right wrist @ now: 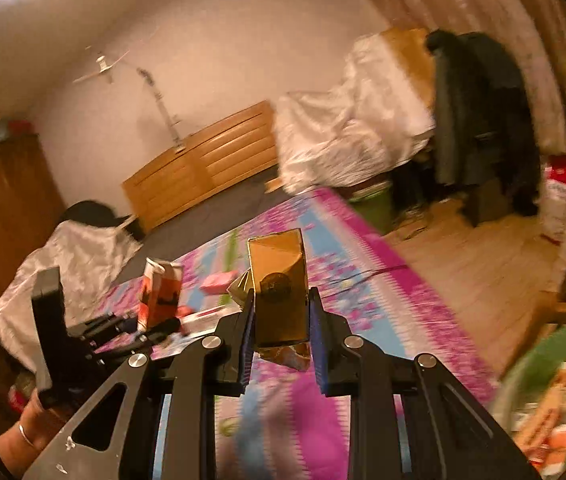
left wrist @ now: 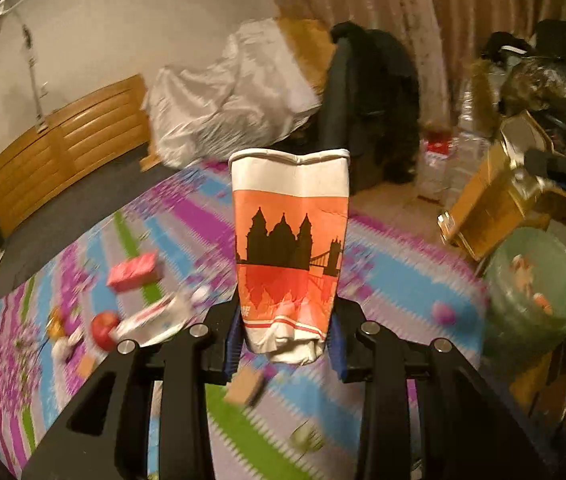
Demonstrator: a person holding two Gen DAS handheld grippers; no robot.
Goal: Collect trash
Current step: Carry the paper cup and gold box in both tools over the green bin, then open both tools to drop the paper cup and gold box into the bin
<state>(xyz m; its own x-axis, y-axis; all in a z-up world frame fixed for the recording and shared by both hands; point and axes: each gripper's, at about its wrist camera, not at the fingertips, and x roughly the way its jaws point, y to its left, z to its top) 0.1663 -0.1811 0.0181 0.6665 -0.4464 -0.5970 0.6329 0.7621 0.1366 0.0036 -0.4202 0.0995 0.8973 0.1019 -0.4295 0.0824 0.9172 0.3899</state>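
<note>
While a crumpled paper cup (left wrist: pixel 291 256), printed with a black skyline on orange, is clamped upright by the left gripper (left wrist: pixel 287 344), a glossy gold carton (right wrist: pixel 281 292) is pinched by the right gripper (right wrist: pixel 281 336); no lettering is legible.

A crushed orange paper cup (left wrist: pixel 291 256) (black skyline print) and a gold carton (right wrist: pixel 279 288) stand upright, held aloft.

Patterned mat (left wrist: pixel 187 216) – wood dresser (right wrist: pixel 203 160), dark coats (right wrist: pixel 479 112).
</note>
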